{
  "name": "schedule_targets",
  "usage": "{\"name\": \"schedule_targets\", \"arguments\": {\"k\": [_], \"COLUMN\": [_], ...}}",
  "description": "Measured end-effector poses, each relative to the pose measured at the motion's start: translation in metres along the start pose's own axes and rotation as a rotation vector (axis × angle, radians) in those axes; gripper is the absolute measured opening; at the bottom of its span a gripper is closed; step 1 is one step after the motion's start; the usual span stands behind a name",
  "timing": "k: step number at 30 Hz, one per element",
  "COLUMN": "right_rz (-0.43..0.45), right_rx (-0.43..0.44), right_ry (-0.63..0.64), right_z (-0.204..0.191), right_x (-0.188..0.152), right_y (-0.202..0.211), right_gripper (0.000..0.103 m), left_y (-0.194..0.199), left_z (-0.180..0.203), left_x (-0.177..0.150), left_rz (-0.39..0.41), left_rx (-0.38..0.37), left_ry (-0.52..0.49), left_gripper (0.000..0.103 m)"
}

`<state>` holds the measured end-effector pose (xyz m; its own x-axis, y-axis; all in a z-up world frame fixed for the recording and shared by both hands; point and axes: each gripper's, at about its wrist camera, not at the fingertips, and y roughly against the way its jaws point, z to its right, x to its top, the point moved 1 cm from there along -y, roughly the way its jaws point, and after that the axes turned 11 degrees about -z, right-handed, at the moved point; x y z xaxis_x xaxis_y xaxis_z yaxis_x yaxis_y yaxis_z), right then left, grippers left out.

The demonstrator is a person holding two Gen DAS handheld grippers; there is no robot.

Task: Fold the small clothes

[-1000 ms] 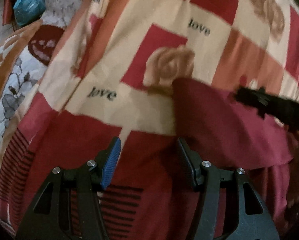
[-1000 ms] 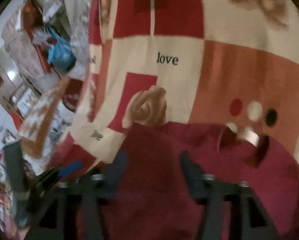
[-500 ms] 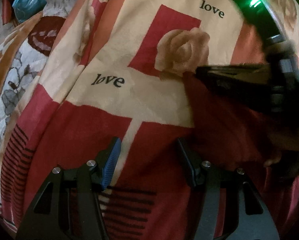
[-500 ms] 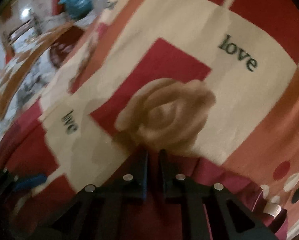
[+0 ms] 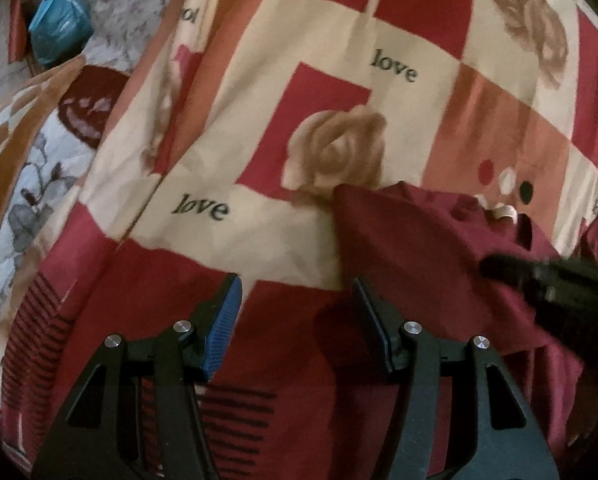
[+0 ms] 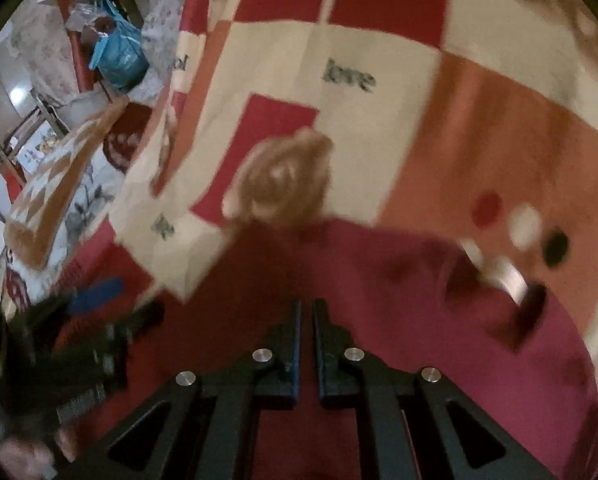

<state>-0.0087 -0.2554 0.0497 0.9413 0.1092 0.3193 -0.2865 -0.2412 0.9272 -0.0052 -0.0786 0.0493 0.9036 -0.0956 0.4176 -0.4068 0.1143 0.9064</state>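
1. We see a dark red garment (image 5: 419, 248) lying on a bedspread (image 5: 331, 40) of red, cream and orange squares with roses and the word "love"; its upper corner touches a printed rose (image 5: 339, 152).
2. A pale label (image 6: 507, 276) shows at its neckline, near three printed dots.
3. Our right gripper (image 6: 306, 312) has its fingers drawn together over the cloth; whether any fabric is pinched we cannot tell.
4. Our left gripper (image 5: 295, 292) hangs with fingers apart above the garment's left edge, holding nothing.
5. A blue bag (image 6: 119, 56) sits well apart, beyond the bed's far left side.
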Motion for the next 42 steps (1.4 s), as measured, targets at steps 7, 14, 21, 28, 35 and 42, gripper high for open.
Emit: {"name": "schedule_targets", "arguments": {"k": [7,14,21,28,35,42], "right_rz": [0.001,0.001,0.030,0.012,0.052,0.206], "right_rx": [-0.052,-0.044,-0.127,-0.104,-0.054,-0.170], "right_ry": [-0.121,-0.146,-0.184,-0.247,-0.295,-0.453], "right_z": [0.028,0.028,0.051,0.069,0.090,0.176], "right_x": [-0.028,-0.031,-0.063,-0.073,-0.083,-0.090], "right_y": [-0.020,-0.002,0.028,0.012,0.040,0.105], "right_gripper": [0.051,0.051,0.051,0.059,0.060,0.065], "left_y": [-0.010,-0.014,-0.004,-0.021,-0.026,-0.015], "left_z": [0.011,0.013,0.020,0.032,0.034,0.033], "left_x": [-0.001,-0.002,-0.004,-0.008,-0.010,-0.010], "left_rz": [0.000,0.003,0.036,-0.018,-0.024,0.009], "left_rx": [0.013,0.025,-0.013,-0.020,-0.005,-0.005], "left_ry": [-0.038,-0.041,-0.062,-0.079,-0.079,-0.080], "left_gripper": [0.057,0.057,0.057,0.057,0.059,0.059]}}
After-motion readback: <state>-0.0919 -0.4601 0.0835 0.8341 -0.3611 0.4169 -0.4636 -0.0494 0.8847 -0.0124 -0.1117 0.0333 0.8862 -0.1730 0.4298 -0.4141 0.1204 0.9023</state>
